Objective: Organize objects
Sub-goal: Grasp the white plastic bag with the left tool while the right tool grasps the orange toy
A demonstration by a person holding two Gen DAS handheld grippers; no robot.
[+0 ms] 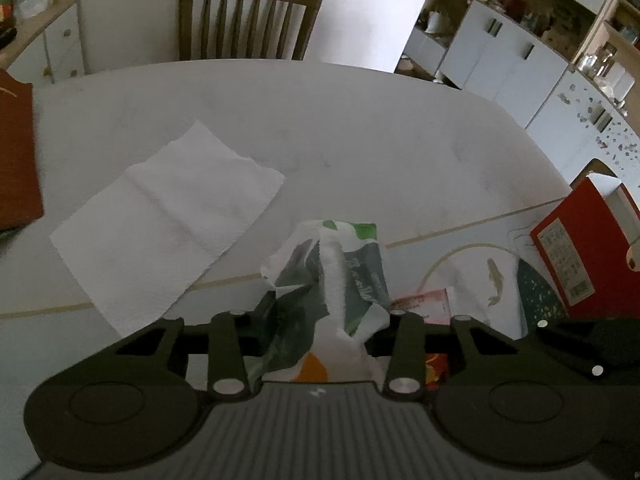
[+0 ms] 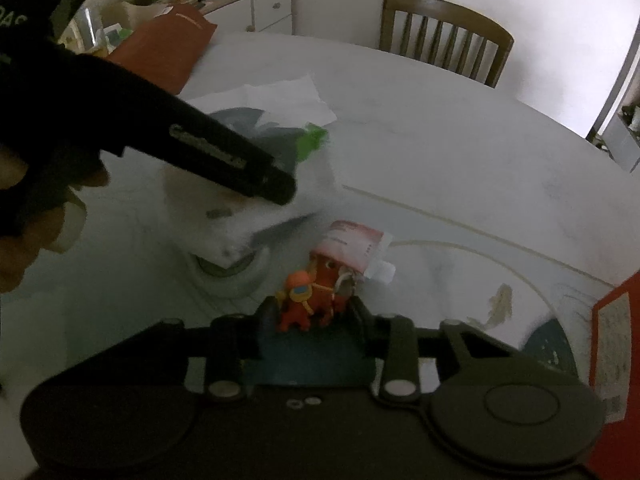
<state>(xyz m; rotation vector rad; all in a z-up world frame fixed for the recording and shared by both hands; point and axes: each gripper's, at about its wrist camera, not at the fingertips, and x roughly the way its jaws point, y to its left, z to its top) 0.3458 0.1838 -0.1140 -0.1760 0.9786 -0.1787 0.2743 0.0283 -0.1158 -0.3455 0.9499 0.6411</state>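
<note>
Green-and-white crumpled plastic tissue pack (image 1: 340,280) sits clamped between your left gripper (image 1: 326,308) fingers above the white table (image 1: 360,140); your right gripper (image 2: 310,312) pinches the small orange toy figure (image 2: 298,300) low over the tabletop

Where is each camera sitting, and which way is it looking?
Left wrist: on the left hand-held gripper, looking down along its fingers at a green-and-white packet between them.
Right wrist: on the right hand-held gripper, looking down at an orange toy figure; the person's hand shows too.
Both see the white table, wooden chair and paper towel.
</note>
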